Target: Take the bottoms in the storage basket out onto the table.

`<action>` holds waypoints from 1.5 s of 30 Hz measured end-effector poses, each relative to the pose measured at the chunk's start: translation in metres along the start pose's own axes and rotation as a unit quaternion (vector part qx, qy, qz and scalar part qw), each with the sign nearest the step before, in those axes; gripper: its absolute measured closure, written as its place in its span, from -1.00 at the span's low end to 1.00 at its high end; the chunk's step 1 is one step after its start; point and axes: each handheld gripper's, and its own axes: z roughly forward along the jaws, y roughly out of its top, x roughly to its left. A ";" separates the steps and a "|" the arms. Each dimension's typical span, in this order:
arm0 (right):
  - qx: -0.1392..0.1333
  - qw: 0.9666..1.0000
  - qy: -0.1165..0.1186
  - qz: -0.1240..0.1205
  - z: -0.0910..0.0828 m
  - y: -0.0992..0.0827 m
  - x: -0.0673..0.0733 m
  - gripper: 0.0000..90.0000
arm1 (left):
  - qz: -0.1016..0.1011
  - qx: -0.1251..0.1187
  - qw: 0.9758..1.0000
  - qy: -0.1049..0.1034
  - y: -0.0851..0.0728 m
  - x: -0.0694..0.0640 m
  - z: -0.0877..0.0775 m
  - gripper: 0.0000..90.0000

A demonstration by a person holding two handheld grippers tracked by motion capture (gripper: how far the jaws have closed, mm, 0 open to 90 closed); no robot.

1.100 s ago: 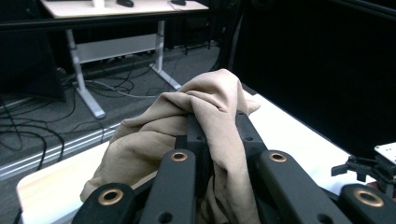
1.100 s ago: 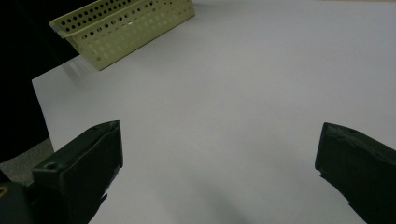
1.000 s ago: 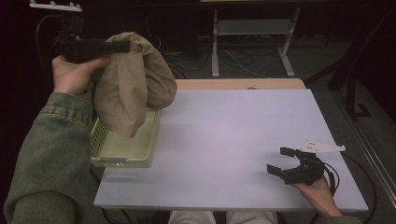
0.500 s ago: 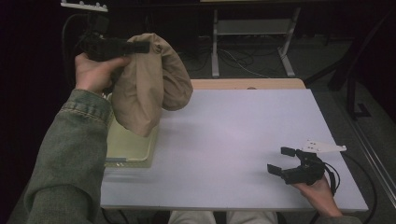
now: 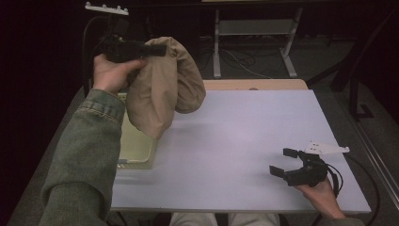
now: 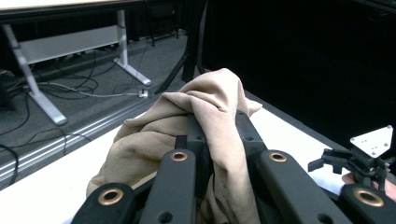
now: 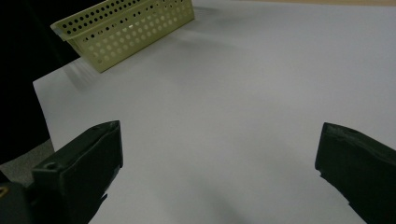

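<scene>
A tan cloth (image 5: pixel 164 89) hangs bunched in the air over the table's left side, with my left gripper (image 5: pixel 160 49) shut on its top fold. In the left gripper view the same cloth (image 6: pixel 205 116) drapes between and over the black jaws. Below it a pale green perforated basket (image 5: pixel 136 146) sits at the table's left edge, half hidden by the sleeve; the right gripper view shows the basket (image 7: pixel 126 28) far off. My right gripper (image 5: pixel 284 162) rests open near the front right corner, with nothing between its jaws and bare table under my right gripper (image 7: pixel 219 168).
The white table (image 5: pixel 244 136) has free room across its middle and right. Behind it stand a metal table frame (image 5: pixel 254 28) and loose cables (image 5: pixel 240 63) on the dark floor.
My left gripper has carried the hanging cloth to the right, from above the basket toward the table's middle. The right gripper has stayed where it was.
</scene>
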 end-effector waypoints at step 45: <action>-0.001 1.000 0.001 -0.003 -0.004 0.000 0.000 -0.99 | 0.024 0.071 0.995 -0.068 -0.024 -0.015 0.104 0.77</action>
